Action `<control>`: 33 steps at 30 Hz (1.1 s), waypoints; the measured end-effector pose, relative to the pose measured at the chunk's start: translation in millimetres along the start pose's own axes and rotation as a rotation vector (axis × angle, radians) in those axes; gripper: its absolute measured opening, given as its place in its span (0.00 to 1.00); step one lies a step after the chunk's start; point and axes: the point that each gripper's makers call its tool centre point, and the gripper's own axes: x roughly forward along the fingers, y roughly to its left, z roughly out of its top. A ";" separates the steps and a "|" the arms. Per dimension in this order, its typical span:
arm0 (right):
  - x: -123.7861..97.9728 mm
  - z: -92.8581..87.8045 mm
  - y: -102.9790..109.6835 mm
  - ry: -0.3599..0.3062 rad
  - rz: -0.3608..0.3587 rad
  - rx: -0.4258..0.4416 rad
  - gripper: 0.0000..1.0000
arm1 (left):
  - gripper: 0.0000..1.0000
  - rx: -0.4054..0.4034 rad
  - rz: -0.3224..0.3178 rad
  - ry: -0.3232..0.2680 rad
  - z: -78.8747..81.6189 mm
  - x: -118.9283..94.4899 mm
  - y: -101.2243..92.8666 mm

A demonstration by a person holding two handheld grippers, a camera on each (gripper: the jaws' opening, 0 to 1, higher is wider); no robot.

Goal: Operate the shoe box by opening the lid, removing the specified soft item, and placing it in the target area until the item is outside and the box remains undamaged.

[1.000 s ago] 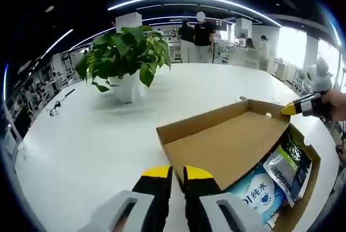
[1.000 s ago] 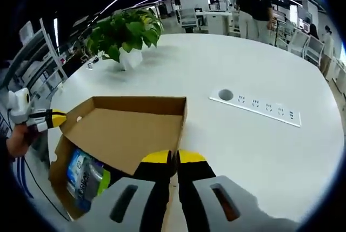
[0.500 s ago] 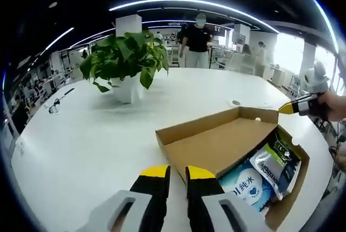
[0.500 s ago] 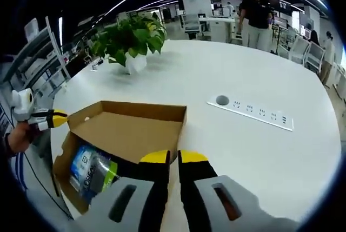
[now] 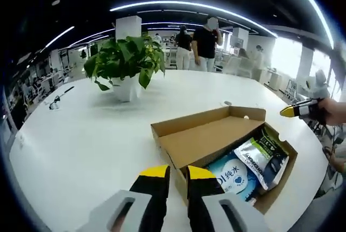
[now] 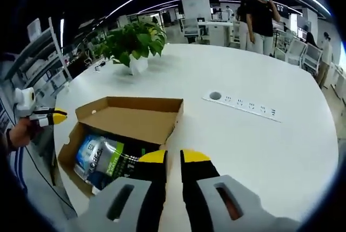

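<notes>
The left gripper (image 5: 173, 171), jaws nearly together, hovers near the open shoe box (image 5: 216, 145); soft packs (image 5: 246, 164) lie inside, a potted plant (image 5: 125, 64) stands far left.

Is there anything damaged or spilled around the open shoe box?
Nothing stands out. The shoe box sits flat on the white table, its lid folded back and untorn, and the soft packs lie inside, none spilled.

The open shoe box (image 5: 216, 156) sits on the table (image 5: 81, 145), lid (image 5: 208, 137) tilted back; wipes pack (image 5: 230, 178) and pouch (image 5: 262, 159) lie inside, potted plant (image 5: 125, 67) well beyond
</notes>
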 end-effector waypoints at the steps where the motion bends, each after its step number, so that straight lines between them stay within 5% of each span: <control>1: -3.8 -2.6 0.4 -0.004 0.001 0.002 0.08 | 0.11 -0.002 -0.006 -0.001 -1.3 -2.3 -3.2; 15: -47.9 -36.7 -2.2 -0.047 0.001 0.007 0.14 | 0.15 -0.105 -0.168 -0.001 -15.2 -3.4 -63.2; 22: -67.6 -50.0 0.9 -0.071 0.013 0.021 0.18 | 0.21 -0.142 -0.297 0.076 -32.7 6.8 -106.1; 33: -77.1 -69.5 19.2 -0.060 0.076 -0.004 0.26 | 0.23 -0.201 -0.345 0.160 -54.1 25.0 -129.7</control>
